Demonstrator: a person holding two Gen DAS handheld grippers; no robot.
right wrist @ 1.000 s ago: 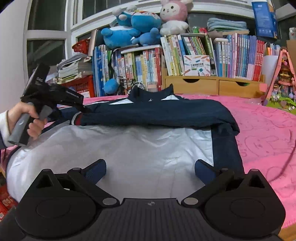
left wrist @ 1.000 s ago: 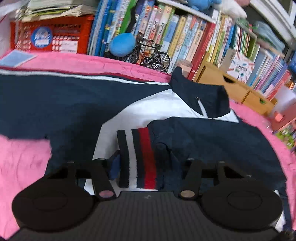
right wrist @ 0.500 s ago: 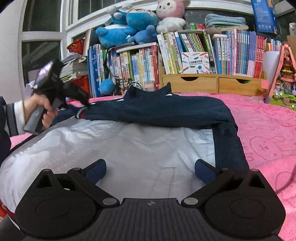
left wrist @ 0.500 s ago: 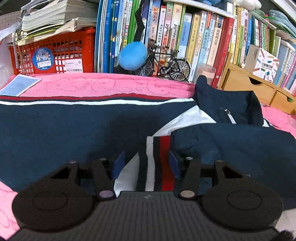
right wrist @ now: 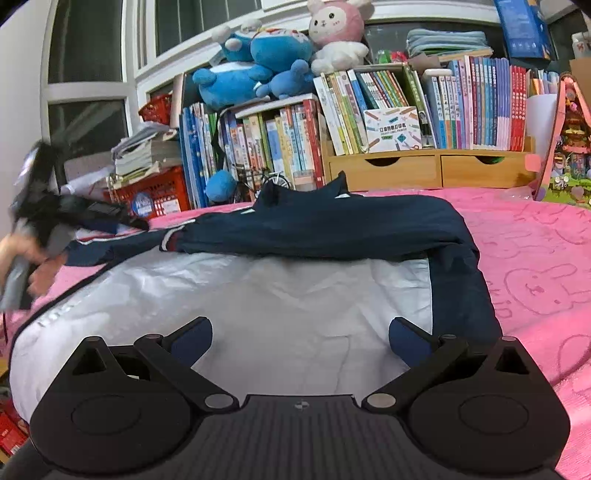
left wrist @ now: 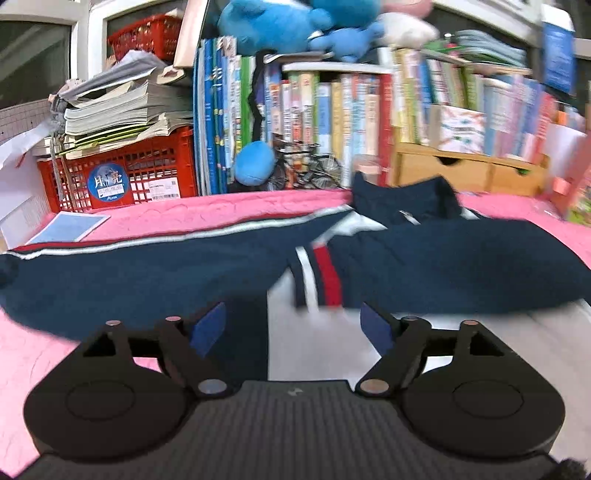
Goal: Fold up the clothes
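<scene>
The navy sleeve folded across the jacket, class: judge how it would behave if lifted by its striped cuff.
The sleeve would probably hang limp, since it already drapes in soft folds over the white jacket body. It looks light, thin fabric lying flat. The ribbed striped cuff seems thicker, so a hand-held gripper would likely hold it without slipping.

Background only. Pink blanket with embossed rabbit pattern [right wrist: 535, 266] covers the surface. Behind it, along the wall — red plastic crate [left wrist: 122, 173] bearing a round blue sticker, a stack of papers and booklets [left wrist: 122, 107] on top. Upright row of children's books [right wrist: 280, 144] to its right; small blue plush ball [left wrist: 255, 162] just beside a miniature black bicycle [right wrist: 264, 181]. Light wooden two-drawer box [right wrist: 436, 170]. Blue plush toys [right wrist: 255, 70] and pink-white rabbit plush [right wrist: 338, 33] sit on the books — upright.
</scene>
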